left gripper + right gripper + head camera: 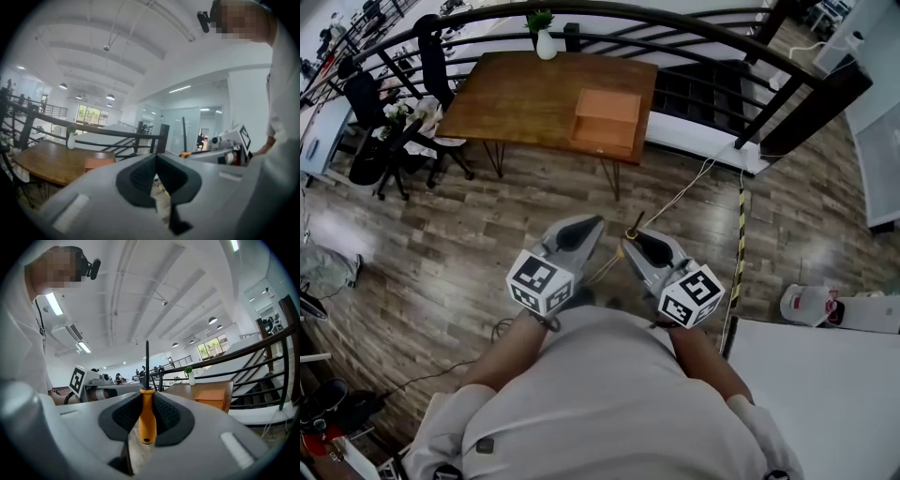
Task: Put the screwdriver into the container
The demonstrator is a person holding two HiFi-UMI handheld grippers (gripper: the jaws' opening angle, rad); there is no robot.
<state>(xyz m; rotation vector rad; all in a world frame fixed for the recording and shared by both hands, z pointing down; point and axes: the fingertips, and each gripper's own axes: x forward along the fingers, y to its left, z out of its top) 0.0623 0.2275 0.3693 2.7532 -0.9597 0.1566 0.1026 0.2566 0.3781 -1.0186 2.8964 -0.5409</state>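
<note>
Brown wooden table (516, 98) at twelve o'clock carries the shallow orange rectangular container (607, 120), well apart from the person. The right gripper (639, 242) clamps the orange-handled, black-shafted screwdriver (147, 420) upright; the left gripper (589, 228) is closed, empty. Gripped on its smooth handle alone, it could slip en route.

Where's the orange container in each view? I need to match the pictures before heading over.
Head view: orange container at upper centre, on the right part of the wooden table.
Left gripper view: orange container low, left of centre, on the table.
Right gripper view: orange container right of centre, beyond the screwdriver.
Shared landmark: white vase with a plant, on the same table.
</note>
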